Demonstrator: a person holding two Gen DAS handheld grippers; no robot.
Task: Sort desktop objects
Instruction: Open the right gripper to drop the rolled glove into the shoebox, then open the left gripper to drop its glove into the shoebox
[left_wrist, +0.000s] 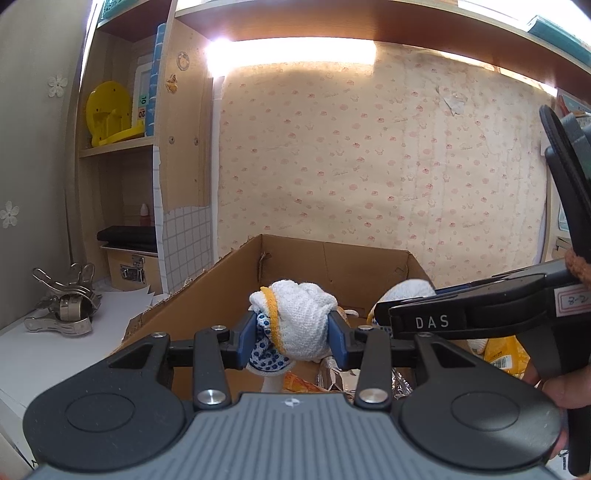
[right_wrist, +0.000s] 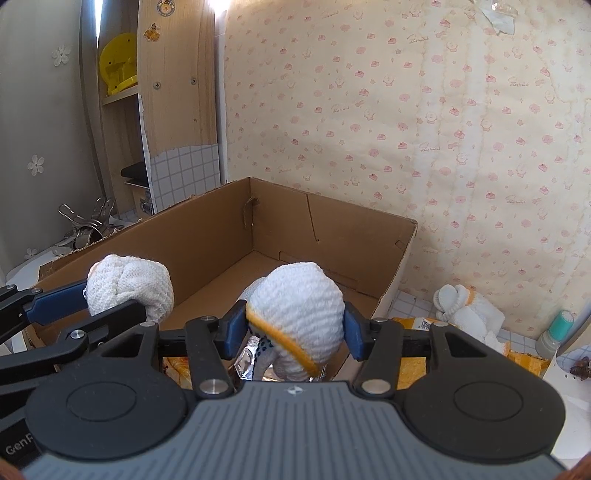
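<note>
Left wrist: both grippers level over cardboard box, gloves clamped

The left gripper clamps a balled white knit glove with orange cuff and blue dots above the open brown cardboard box. The right gripper enters alongside, gripping another white bundle. Metal clips lie left.

Bright indoor scene, blown-out strip light glaring above the fingers, soft shadow on wallpaper, heavy fisheye bending at edges, dark vignetted corners.
</note>
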